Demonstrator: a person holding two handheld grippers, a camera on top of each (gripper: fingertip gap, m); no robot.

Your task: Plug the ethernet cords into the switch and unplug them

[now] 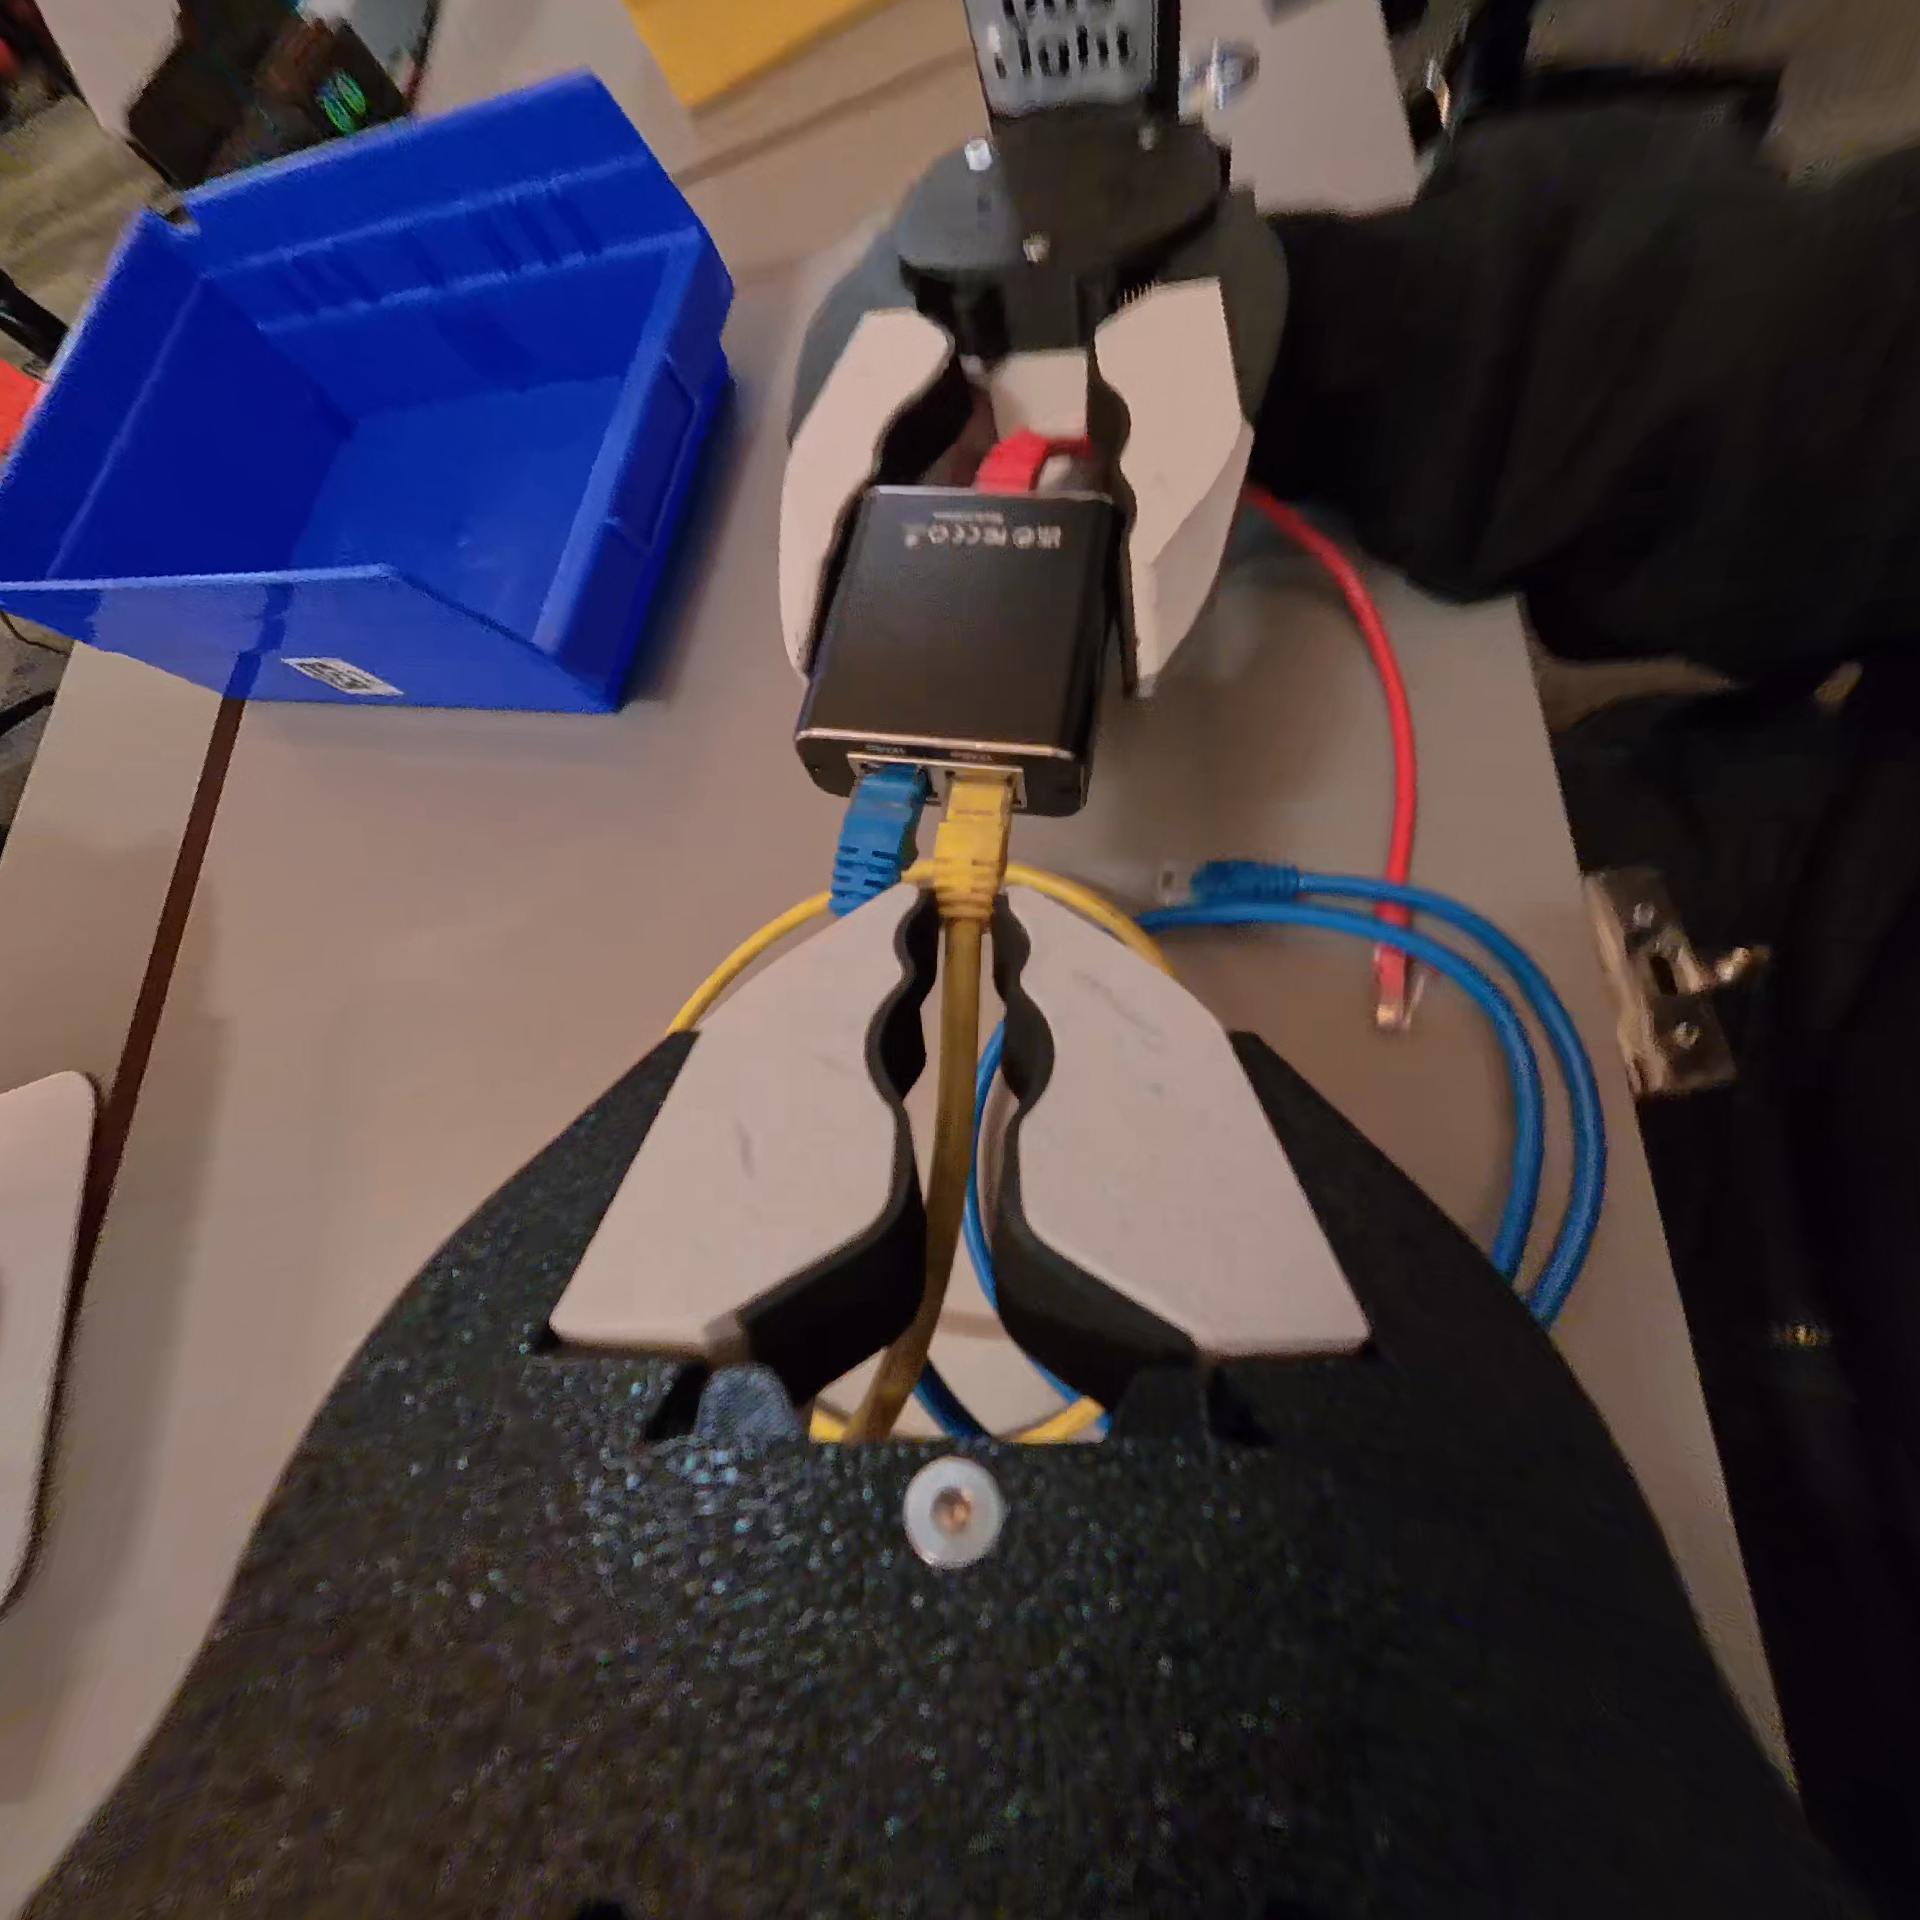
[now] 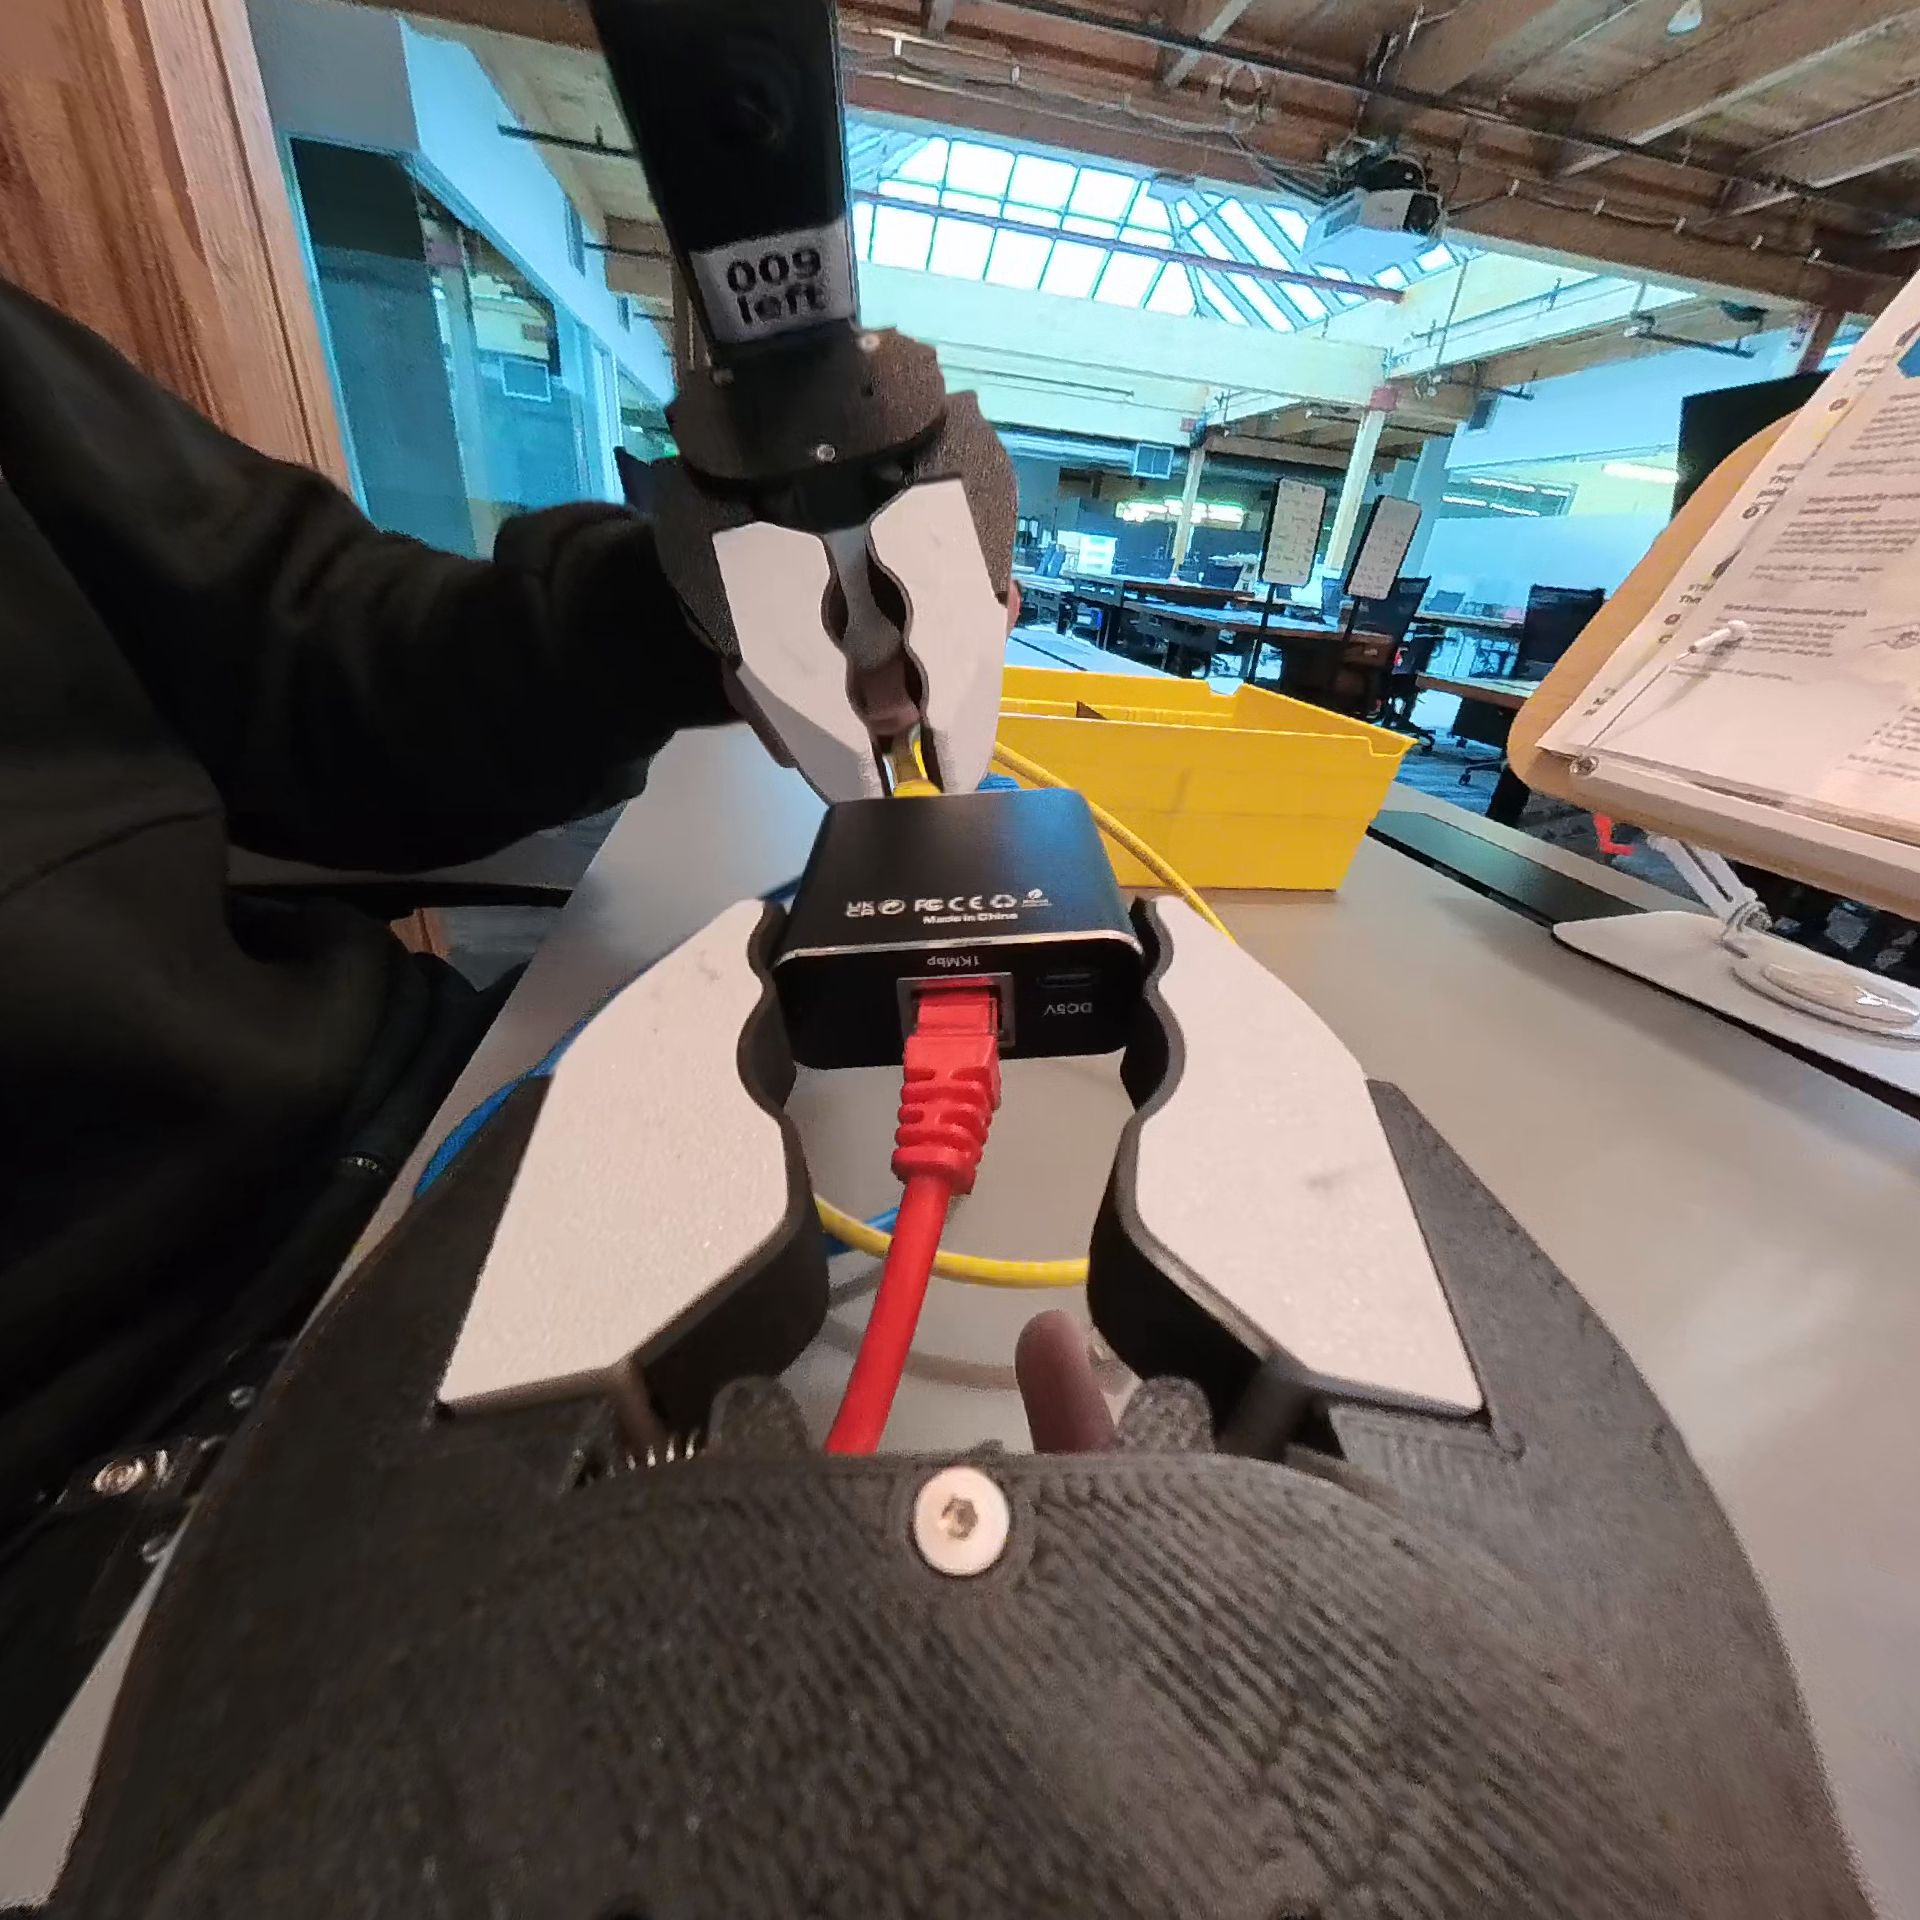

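The black switch (image 1: pixel 956 623) is held just above the grey table (image 1: pixel 416 987). My right gripper (image 2: pixel 956 914) is shut on the switch's sides (image 2: pixel 956 862) and shows on the far side in the left wrist view (image 1: pixel 971 665). A red plug (image 2: pixel 945 1091) sits in the port facing the right gripper. A blue plug (image 1: pixel 878 831) and a yellow plug (image 1: pixel 971 842) sit in the two ports on the opposite face. My left gripper (image 1: pixel 961 914) is shut on the yellow cord (image 1: pixel 951 1091) just behind its plug, as the right wrist view (image 2: pixel 904 769) also shows.
A blue bin (image 1: pixel 364 416) stands to the left of the switch. A yellow bin (image 2: pixel 1195 790) is behind it. Loose red (image 1: pixel 1392 987) and blue (image 1: pixel 1236 883) cord ends lie on the right. A document stand (image 2: pixel 1766 623) and a person's dark sleeve (image 2: pixel 312 675) flank the table.
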